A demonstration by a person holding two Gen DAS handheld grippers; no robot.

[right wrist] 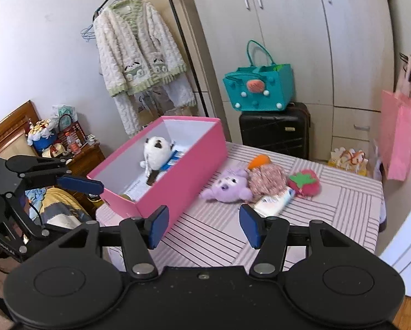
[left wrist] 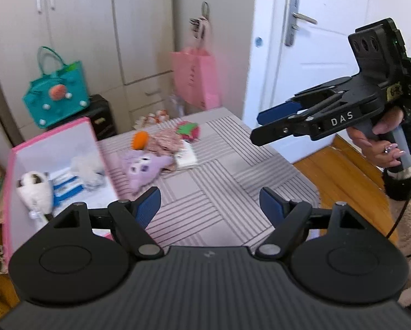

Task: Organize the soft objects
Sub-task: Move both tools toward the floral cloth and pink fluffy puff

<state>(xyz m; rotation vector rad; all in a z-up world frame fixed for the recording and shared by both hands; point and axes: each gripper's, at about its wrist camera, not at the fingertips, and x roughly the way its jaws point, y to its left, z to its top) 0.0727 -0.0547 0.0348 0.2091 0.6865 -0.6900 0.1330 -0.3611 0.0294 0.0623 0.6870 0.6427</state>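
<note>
Currently, the left hand-held gripper [left wrist: 210, 206] hovers above the striped surface [left wrist: 221, 192] with its fingers spread and nothing between them. The right hand-held gripper [right wrist: 204, 225] is likewise spread and empty, raised over the surface near the pink box [right wrist: 183, 176]. A white plush toy [right wrist: 156, 151] lies inside the box. Just beside the box, a purple plush [right wrist: 228, 185], an orange toy [right wrist: 257, 161], a pink knitted item [right wrist: 267, 178] and a strawberry plush [right wrist: 304, 183] lie clustered together.

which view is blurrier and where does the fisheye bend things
Left wrist view: motion-smeared, worst on the pink bag and purple plush. Right wrist view: sharper; pink box crisp, wardrobe edges bow near the frame border.
</note>
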